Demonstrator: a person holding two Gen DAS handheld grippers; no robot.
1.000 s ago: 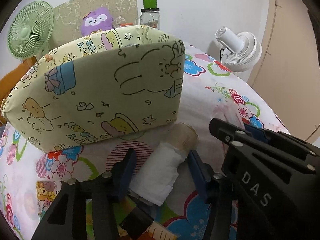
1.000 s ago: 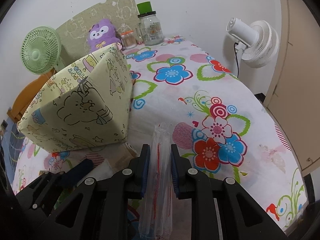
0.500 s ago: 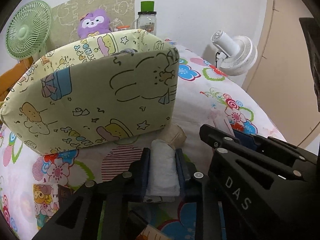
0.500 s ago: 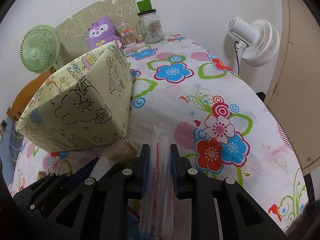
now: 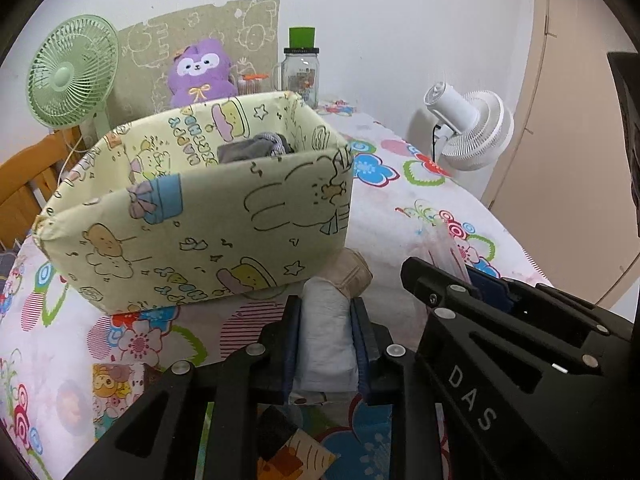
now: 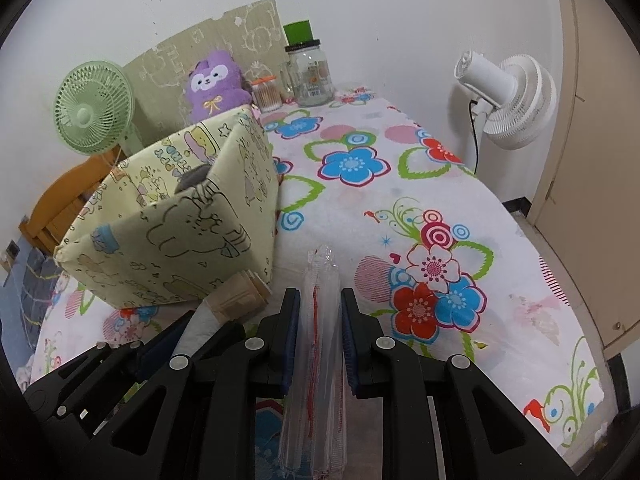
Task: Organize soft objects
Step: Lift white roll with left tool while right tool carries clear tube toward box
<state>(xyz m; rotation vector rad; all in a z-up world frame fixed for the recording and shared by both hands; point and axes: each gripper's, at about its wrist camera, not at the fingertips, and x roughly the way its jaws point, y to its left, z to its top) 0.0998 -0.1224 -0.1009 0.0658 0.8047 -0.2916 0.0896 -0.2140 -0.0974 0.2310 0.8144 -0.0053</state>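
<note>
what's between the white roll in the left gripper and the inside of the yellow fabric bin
Only the bin's own near wall. The left gripper is shut on the white cloth roll low on the bed, right beside that wall, so the roll must rise over the rim. Grey clothing already lies inside.

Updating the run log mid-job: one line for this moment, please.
left tongs: shut on white rolled cloth | right tongs: shut on clear plastic bag | yellow cartoon-print fabric bin: grey clothes inside

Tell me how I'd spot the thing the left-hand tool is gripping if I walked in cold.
Find the big pale-yellow fabric bin with cartoon rabbits on the flowered bedsheet. Just in front of its near right corner lies a rolled white cloth, clamped in the left gripper. The beige roll touching its far end is tan; the right gripper holds a clear plastic bag instead.
</note>
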